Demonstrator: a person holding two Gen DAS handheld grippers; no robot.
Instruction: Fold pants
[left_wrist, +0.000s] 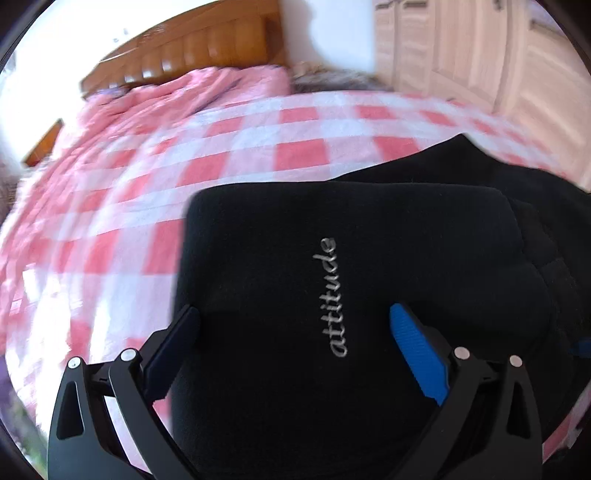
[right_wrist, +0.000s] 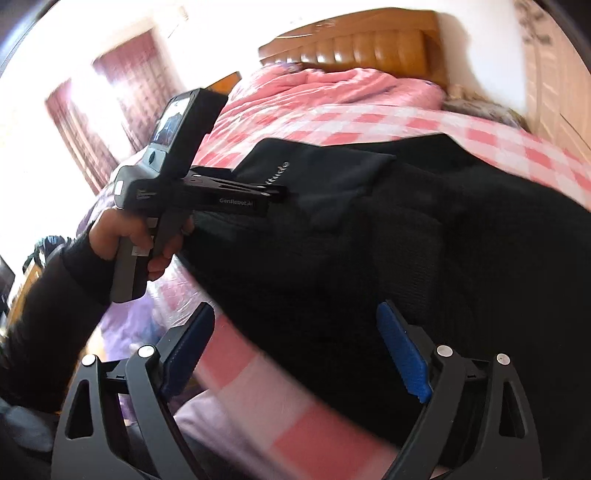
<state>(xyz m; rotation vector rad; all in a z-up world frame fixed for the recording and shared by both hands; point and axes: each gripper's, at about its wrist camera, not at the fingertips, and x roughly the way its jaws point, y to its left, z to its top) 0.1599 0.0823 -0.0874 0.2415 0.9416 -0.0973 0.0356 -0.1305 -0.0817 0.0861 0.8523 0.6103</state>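
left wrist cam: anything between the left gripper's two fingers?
Yes, in the left wrist view: the black pants, "attitude" print facing up, fill the open left gripper; contact unclear.

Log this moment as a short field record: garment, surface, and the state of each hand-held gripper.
garment: black fleece pants with silver "attitude" lettering, partly folded
surface: pink-and-white checked bedspread
left hand-held gripper: open, over the lettered fold
right hand-held gripper: open, at the pants' near edge
background: wooden headboard

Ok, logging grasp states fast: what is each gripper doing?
Left gripper: open, over the black pants, holding nothing.
Right gripper: open, holding nothing.
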